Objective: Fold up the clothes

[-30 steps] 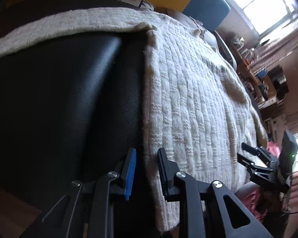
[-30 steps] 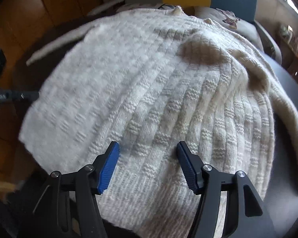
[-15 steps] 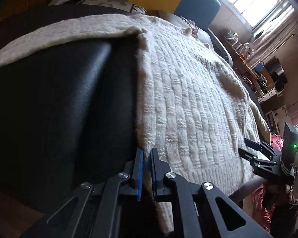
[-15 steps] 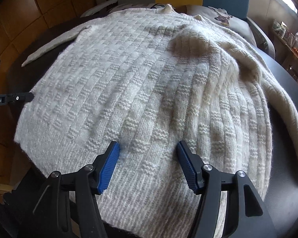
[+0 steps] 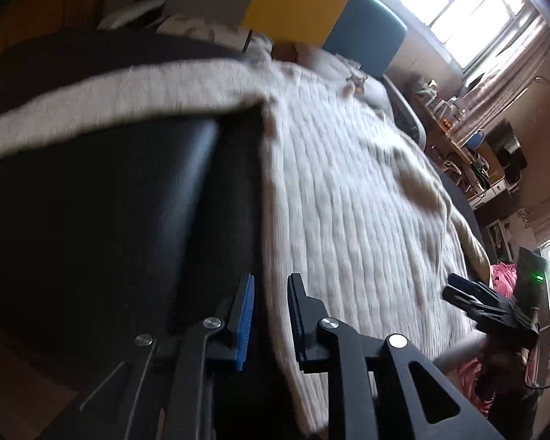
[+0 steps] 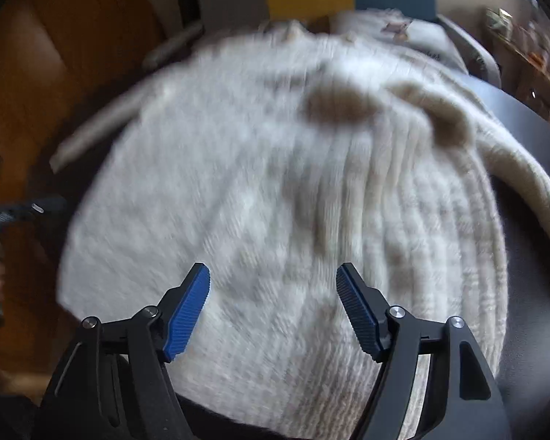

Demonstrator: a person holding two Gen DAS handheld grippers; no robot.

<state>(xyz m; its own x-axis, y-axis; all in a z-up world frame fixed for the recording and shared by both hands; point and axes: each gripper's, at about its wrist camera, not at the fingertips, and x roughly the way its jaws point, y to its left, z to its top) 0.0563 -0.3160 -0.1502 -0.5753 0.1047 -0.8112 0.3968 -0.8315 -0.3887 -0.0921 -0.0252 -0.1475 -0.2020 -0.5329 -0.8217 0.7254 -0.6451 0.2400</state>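
While the cream knitted sweater [image 6: 275, 190] lies spread flat over the dark tabletop [image 5: 110, 220], your left gripper [image 5: 271, 315] sits at its side edge near the hem, with that edge running up between the two pads. Its jaws have just been opening again after a close pinch, and now a narrow gap shows on either side of the knit; the pads do not look pressed onto it, though the blur makes this hard to judge. One sleeve [image 5: 110, 110] stretches out flat across the far part of the table, away from the body of the sweater.

Your right gripper [image 6: 273, 293] hovers over the lower front of the sweater, close to the hem, its jaws standing wide and having just widened further, with only flat knit beneath them and nothing gripped. The other sleeve [image 6: 513, 168] curves along the sweater's right side on the table. Both views are smeared with motion. Beyond the table stand a yellow panel [image 5: 297, 3] and a blue chair back [image 5: 363, 29].
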